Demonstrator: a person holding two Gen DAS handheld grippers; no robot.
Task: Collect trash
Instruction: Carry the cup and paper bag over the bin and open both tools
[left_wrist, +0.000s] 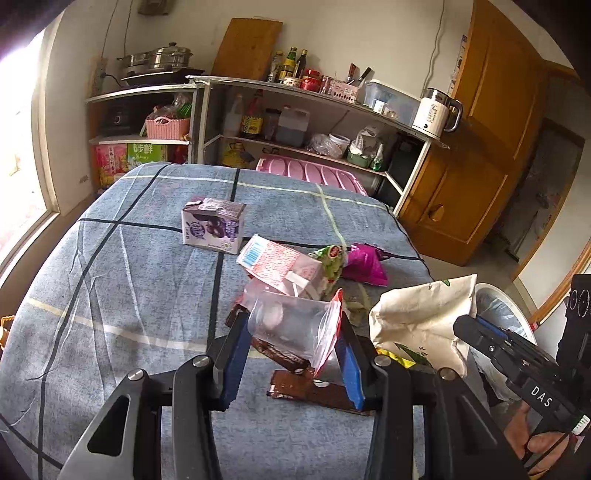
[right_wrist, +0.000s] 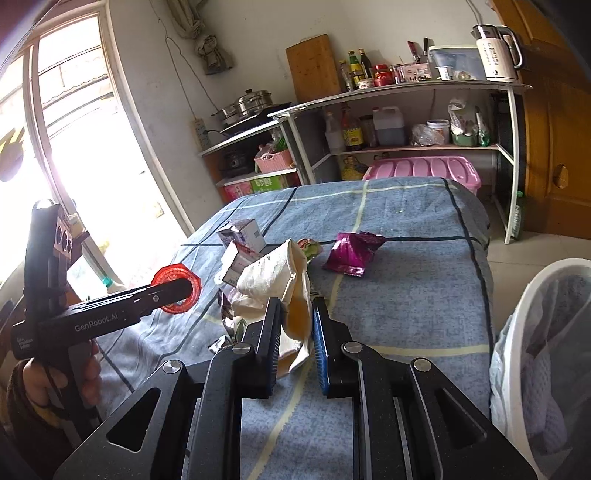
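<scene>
My left gripper (left_wrist: 293, 321) is shut on a clear zip bag with a red edge (left_wrist: 295, 326), held above brown wrappers (left_wrist: 314, 391) on the blue checked cloth. It also shows in the right wrist view (right_wrist: 177, 291). My right gripper (right_wrist: 295, 310) is shut on a cream paper bag (right_wrist: 277, 280), which also shows in the left wrist view (left_wrist: 424, 317). More trash lies further off: a purple carton (left_wrist: 212, 225), a pink carton (left_wrist: 277, 264), a green wrapper (left_wrist: 330, 258) and a magenta packet (right_wrist: 352, 249).
A white bin with a liner (right_wrist: 543, 354) stands right of the table (right_wrist: 406, 295). Metal shelves (right_wrist: 406, 110) with bottles, pots and a kettle stand behind, a pink tub (right_wrist: 424, 168) below. A window is at left, a wooden door (left_wrist: 480, 129) at right.
</scene>
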